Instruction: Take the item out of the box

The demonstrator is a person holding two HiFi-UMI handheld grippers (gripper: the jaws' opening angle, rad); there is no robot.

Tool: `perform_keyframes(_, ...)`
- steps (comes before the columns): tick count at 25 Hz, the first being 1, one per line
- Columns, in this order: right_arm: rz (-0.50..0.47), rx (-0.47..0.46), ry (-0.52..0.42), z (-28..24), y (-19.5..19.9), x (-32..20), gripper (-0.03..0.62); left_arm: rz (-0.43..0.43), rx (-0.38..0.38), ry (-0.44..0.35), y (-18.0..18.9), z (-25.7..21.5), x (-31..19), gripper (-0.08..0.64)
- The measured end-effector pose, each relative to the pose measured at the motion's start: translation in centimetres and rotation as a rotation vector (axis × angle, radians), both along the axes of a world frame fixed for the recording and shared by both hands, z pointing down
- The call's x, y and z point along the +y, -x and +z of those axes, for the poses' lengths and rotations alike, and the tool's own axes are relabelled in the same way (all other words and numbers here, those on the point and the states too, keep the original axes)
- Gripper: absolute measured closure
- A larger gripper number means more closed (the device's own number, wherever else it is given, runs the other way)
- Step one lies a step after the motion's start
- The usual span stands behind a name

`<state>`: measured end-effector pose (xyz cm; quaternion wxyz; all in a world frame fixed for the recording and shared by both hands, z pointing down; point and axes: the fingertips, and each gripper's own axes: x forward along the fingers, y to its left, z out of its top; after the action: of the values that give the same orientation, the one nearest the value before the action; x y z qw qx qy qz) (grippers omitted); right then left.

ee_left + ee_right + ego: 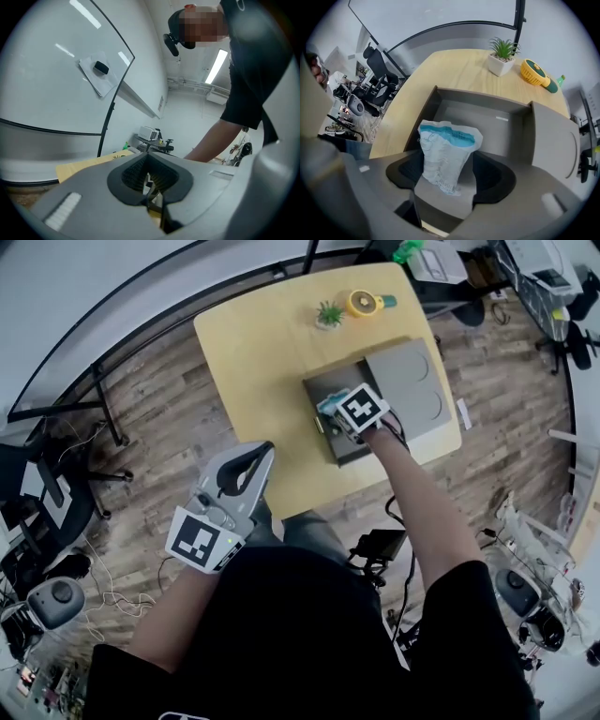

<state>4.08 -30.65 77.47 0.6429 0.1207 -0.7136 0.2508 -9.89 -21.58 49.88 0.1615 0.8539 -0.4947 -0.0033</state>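
Left gripper (261,454), nearest, hung off the light wooden table's (253,362) 7 o'clock edge, fingers pressed together on nothing; judged parked to stay clear. Right gripper (444,176) pointed steeply down into the open grey cardboard box (440,96), pads pinching the white-and-blue crinkled plastic packet (449,140) upright within the walls. Grey lid (551,136) lay flat at 3 o'clock; straight-up lift path looked unobstructed

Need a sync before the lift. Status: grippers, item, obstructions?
Left gripper shut, empty. Right gripper shut on packet, inside open box. Path up looks clear.
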Motion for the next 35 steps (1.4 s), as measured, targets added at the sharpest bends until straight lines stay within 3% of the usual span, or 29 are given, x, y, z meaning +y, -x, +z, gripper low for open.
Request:
perform_keyframes(7,-0.006,-0.005,-0.004,0.5,0.0,0.7,0.389,0.008,-0.006,0.045,0.3,0.6,0.7,0.56)
perform_keyframes(10,-0.012,-0.011,-0.008,0.7,0.1,1.2,0.403,0.007,-0.008,0.04,0.3,0.6,1.0,0.56)
perform_keyframes(13,-0.061,-0.006,-0.139,0.6,0.1,-1.3,0.437,0.001,-0.01,0.021,0.4,0.3,1.2,0.56)
perform_keyframes(17,-0.09,-0.001,-0.18,0.4,-0.1,-2.0,0.464,-0.003,-0.011,0.001,0.3,0.0,1.0,0.56)
perform_keyframes(26,-0.073,-0.04,-0.244,-4.5,-1.0,-3.1,0.477,0.01,-0.011,-0.036,-0.5,-1.6,0.7,0.56)
perform_keyframes(32,-0.056,-0.129,-0.35,-10.7,-1.3,-3.7,0.477,0.06,-0.025,-0.036,-2.3,-3.1,0.4,0.56)
perform_keyframes(35,-0.049,-0.199,-0.405,-14.5,-1.0,-3.5,0.477,0.084,-0.023,-0.079,-3.3,-4.4,-0.1,0.56)
